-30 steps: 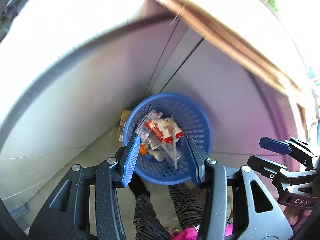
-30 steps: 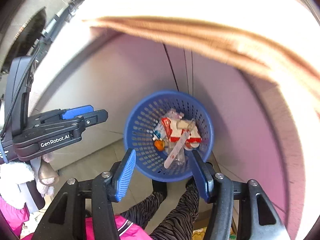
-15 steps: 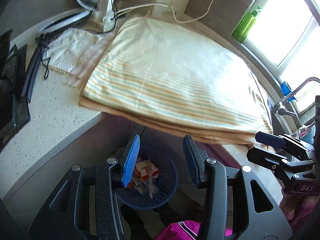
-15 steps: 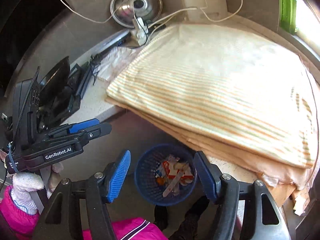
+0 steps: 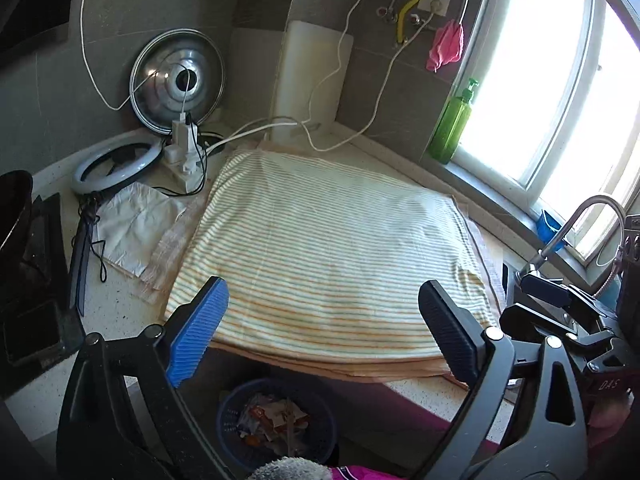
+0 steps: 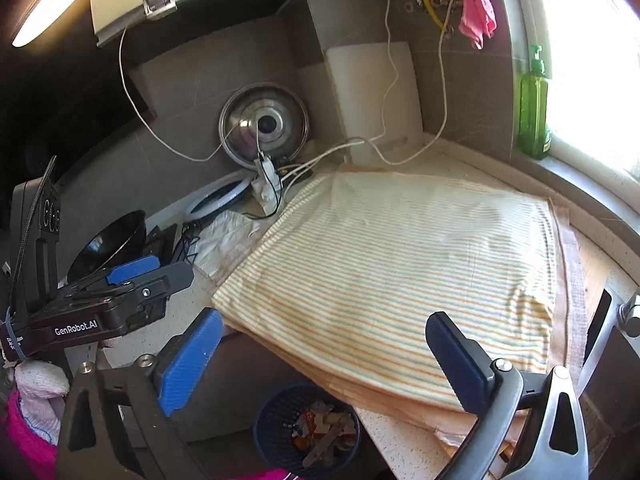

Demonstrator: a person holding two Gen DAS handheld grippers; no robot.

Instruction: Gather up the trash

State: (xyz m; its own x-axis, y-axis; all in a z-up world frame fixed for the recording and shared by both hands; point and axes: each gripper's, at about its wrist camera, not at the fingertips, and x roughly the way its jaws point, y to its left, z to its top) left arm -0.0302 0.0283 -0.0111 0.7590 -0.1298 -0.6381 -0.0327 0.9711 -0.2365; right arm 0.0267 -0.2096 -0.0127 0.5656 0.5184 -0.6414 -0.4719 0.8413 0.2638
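Observation:
A blue perforated basket (image 5: 276,424) (image 6: 308,428) stands on the floor below the counter edge, holding red and white wrappers (image 5: 274,420) and a flat wooden stick (image 6: 320,446). My left gripper (image 5: 324,308) hangs high above it, over the striped cloth, its jaws opening wide with nothing between them. My right gripper (image 6: 324,344) is held at the same height just to the right, jaws also opening and empty. Each gripper shows at the edge of the other's view.
A folded orange-striped cloth (image 5: 328,248) covers the counter. Behind it lean a steel pot lid (image 5: 178,80) and a white cutting board (image 5: 312,80), with cables, a power strip and a ring light (image 5: 116,162). A green soap bottle (image 5: 454,124) stands by the window; a tap (image 5: 576,224) is at right.
Both grippers rose from just over the basket to above counter height and tilted up. Their jaws spread wide. The basket shrank to the bottom of both views.

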